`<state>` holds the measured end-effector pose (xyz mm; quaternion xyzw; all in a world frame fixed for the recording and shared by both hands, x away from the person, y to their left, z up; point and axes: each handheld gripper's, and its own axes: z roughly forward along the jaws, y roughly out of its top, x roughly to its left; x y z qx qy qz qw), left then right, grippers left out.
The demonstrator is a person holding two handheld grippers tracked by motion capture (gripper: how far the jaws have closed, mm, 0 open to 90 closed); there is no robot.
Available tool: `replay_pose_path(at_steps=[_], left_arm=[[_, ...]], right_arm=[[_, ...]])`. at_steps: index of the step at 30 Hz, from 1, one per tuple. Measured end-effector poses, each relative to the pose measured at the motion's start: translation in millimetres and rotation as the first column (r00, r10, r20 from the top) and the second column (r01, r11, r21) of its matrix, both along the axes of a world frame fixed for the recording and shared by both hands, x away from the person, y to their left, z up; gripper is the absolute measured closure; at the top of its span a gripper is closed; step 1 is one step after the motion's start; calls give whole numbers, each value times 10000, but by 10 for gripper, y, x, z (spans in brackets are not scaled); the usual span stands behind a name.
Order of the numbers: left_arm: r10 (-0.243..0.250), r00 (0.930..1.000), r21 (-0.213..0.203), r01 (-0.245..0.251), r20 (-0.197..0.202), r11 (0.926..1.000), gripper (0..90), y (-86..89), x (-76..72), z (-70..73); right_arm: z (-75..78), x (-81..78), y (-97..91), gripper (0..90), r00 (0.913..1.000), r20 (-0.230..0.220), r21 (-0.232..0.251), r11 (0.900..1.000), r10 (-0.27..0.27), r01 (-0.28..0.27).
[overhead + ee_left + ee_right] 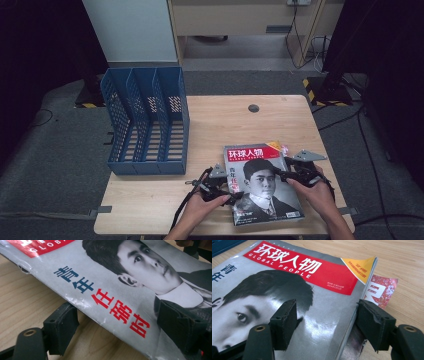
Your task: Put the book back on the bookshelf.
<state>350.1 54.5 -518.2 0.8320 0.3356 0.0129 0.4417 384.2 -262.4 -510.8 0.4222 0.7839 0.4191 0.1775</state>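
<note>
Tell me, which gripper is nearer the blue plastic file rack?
Left. The left gripper sits at the magazine's left edge, closer to the blue plastic file rack; the right gripper is at its right edge.

The left gripper (120,322) straddles the magazine's (105,277) near edge: one black jaw sits low on the wooden table (22,295) under the lifted edge, the other rests on the glossy cover, beside the red characters.
</note>
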Motion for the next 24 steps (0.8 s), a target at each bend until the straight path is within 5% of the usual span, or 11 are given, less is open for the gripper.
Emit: replay_pose_path(at_steps=[9, 14, 24], left_arm=[[415, 9989, -173, -419, -219, 9990, 200, 76, 259, 163], [422, 9967, -298, -444, -688, 9986, 211, 26, 456, 229], [415, 9967, 80, -410, -693, 9991, 286, -116, 674, 413]], right_arm=[[4, 4, 45, 340, 9997, -126, 28, 9998, 214, -214], [3, 8, 38, 358, 9997, -140, 64, 9998, 203, -202], [5, 24, -3, 418, 9996, -148, 157, 9995, 259, -257]])
